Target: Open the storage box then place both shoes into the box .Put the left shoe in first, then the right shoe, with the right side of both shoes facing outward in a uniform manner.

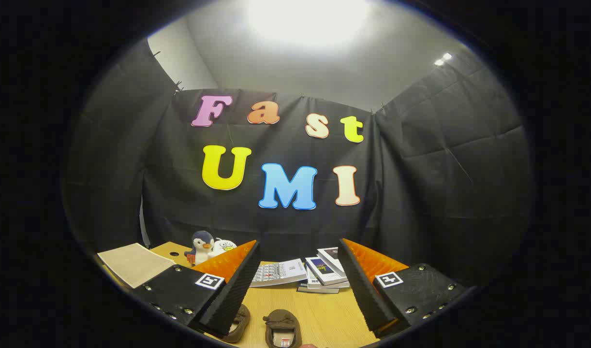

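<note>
Wooden table (319,314) bears two shoes (282,328) lengthwise between the wide-open claw (298,285) (holding nothing).

Booth is walled by black cloth (421,159). Wooden table (319,314) is lit by bright ceiling light (307,19).

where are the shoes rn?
Gripper view: both brown shoes sit on the wooden table below the open claw, between its fingers, nearer than the books.

A staged recording booth is being shown: black cloth walls (445,159) are being hung around a wooden worktop (319,314) dressed with books (324,273) and plush toys (202,246).
</note>
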Motion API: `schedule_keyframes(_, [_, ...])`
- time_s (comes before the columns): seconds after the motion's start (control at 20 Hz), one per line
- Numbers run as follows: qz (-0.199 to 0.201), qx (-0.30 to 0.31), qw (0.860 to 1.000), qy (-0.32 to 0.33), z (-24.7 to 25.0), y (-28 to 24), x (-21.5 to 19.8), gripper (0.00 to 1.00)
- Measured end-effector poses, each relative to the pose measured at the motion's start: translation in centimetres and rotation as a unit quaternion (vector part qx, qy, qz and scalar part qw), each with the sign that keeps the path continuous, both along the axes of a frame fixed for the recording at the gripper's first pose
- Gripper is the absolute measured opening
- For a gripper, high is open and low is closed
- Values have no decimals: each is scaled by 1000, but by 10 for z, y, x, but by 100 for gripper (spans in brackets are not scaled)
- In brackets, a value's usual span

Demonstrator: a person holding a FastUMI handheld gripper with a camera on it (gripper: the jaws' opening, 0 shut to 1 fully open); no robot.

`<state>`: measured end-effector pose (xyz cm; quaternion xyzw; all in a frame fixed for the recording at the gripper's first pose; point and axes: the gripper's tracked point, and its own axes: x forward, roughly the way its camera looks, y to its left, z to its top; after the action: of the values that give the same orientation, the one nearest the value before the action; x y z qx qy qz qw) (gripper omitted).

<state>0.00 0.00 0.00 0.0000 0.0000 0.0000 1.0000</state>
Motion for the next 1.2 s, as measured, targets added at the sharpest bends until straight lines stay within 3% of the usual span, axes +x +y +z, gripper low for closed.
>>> schedule_keyframes(1.0, [24, 13, 999, 23, -21, 15, 1, 98])
schedule_keyframes(1.2, [69, 49, 995, 43, -39, 40, 5, 98])
